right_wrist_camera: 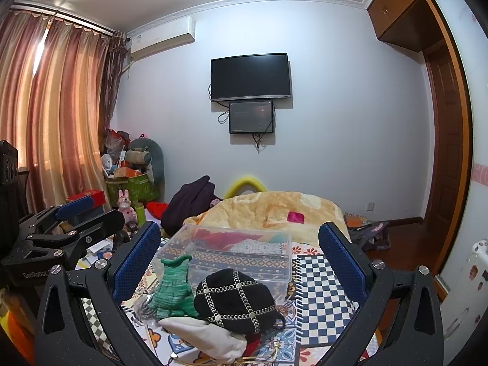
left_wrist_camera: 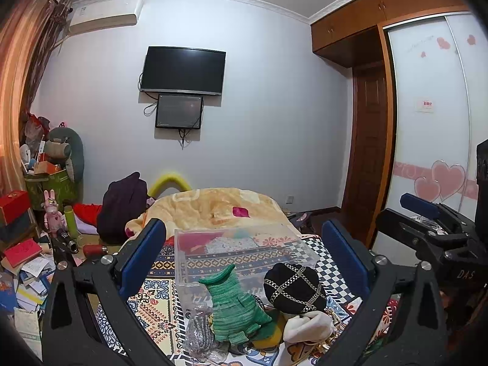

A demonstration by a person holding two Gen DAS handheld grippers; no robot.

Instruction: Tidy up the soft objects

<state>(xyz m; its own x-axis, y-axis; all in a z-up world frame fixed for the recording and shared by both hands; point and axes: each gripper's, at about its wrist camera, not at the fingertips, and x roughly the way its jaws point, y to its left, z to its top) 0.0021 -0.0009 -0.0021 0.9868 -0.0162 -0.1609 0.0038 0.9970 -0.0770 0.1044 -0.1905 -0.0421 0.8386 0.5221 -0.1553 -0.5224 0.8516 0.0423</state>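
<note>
Both my grippers, left (left_wrist_camera: pixel 244 259) and right (right_wrist_camera: pixel 239 262), hang spread and empty. Green knit (left_wrist_camera: pixel 231 305) lies dead ahead between my left fingers, long axis pointing toward the clear bin (left_wrist_camera: pixel 241 250) beyond.

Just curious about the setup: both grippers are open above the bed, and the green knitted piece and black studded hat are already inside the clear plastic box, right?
Not quite. The green knitted piece and black studded hat lie on the bedspread in front of the clear plastic box, as the right wrist view shows. Both grippers are open.

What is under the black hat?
A white cloth pokes out from under the black hat, with a bit of red beside it. Whatever else lies beneath is covered.
</note>
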